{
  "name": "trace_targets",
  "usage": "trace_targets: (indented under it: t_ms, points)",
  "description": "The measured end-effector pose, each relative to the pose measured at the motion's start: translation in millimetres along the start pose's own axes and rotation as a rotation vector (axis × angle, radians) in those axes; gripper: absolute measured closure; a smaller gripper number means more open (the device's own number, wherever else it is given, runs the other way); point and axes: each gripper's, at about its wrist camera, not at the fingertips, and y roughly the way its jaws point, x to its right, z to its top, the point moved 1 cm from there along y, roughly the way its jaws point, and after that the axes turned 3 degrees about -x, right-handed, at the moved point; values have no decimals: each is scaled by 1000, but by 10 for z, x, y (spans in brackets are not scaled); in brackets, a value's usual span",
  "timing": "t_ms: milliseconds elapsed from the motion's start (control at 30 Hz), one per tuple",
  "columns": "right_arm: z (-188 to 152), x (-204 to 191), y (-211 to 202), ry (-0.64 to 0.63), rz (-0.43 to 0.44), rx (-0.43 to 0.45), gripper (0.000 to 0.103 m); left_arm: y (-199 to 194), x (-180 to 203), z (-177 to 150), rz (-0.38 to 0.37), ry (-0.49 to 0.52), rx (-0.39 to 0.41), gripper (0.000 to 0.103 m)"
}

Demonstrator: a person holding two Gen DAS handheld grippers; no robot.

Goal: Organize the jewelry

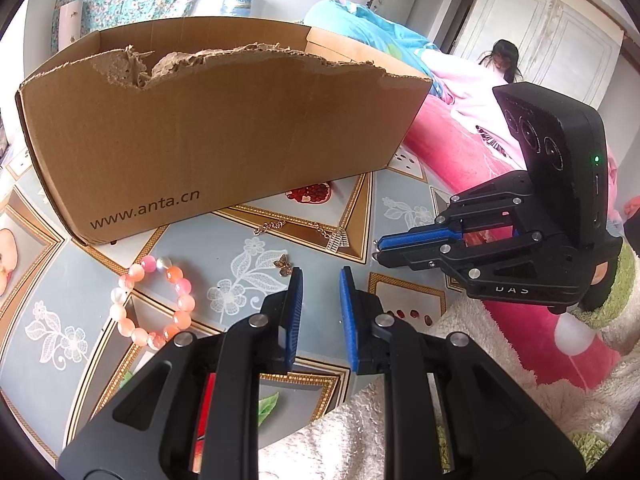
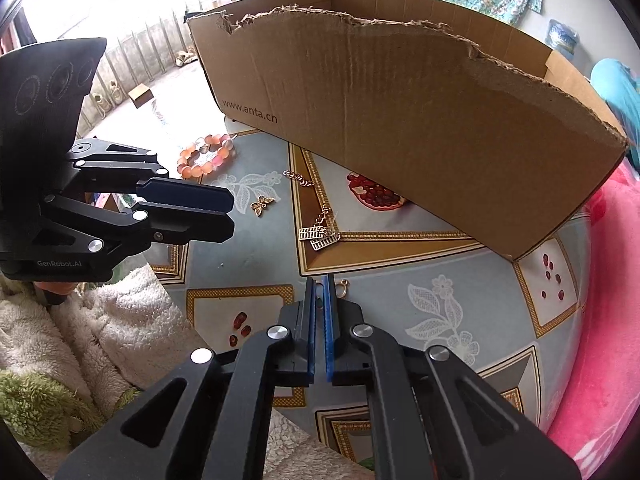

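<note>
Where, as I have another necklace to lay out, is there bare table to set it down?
Freest: the patterned tablecloth right of the right gripper, bordered by the torn brown cardboard box and pink blanket. Also, in the left wrist view, left of the pink-orange bead bracelet. Crowded: the strip before the box, with the gold chain with pendants and butterfly charm.
</note>
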Motion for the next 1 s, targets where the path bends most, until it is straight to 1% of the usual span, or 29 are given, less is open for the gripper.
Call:
trace_targets:
  t_ms: [167,267,333,400,500,633,833,1000]
  points:
    - [-38,26,-43,30,-20,10,99,-12,1,1,0,2,1,85]
    - [-42,84,-112,76,-37,21,99,-11,2,-1,2,1,2,85]
    - [-61,132,-138,109,-58,15,99,-7,3,-2,2,-2,3,85]
    - [-83,141,-106,140,-62,3,99,-4,6,1,1,-2,4,85]
    - [-114,88,-43,154,-75,-14,99,13,7,-8,3,-1,-2,85]
    - [-95,26,-54,190,-65,-4,99,43,43,-4,-3,8,-11,85]
    - [-81,-11,-52,239,-25,18,99,102,96,-3,-5,22,-18,85]
    - [-58,-5,-30,269,41,37,98,120,83,-7,-2,15,-18,85]
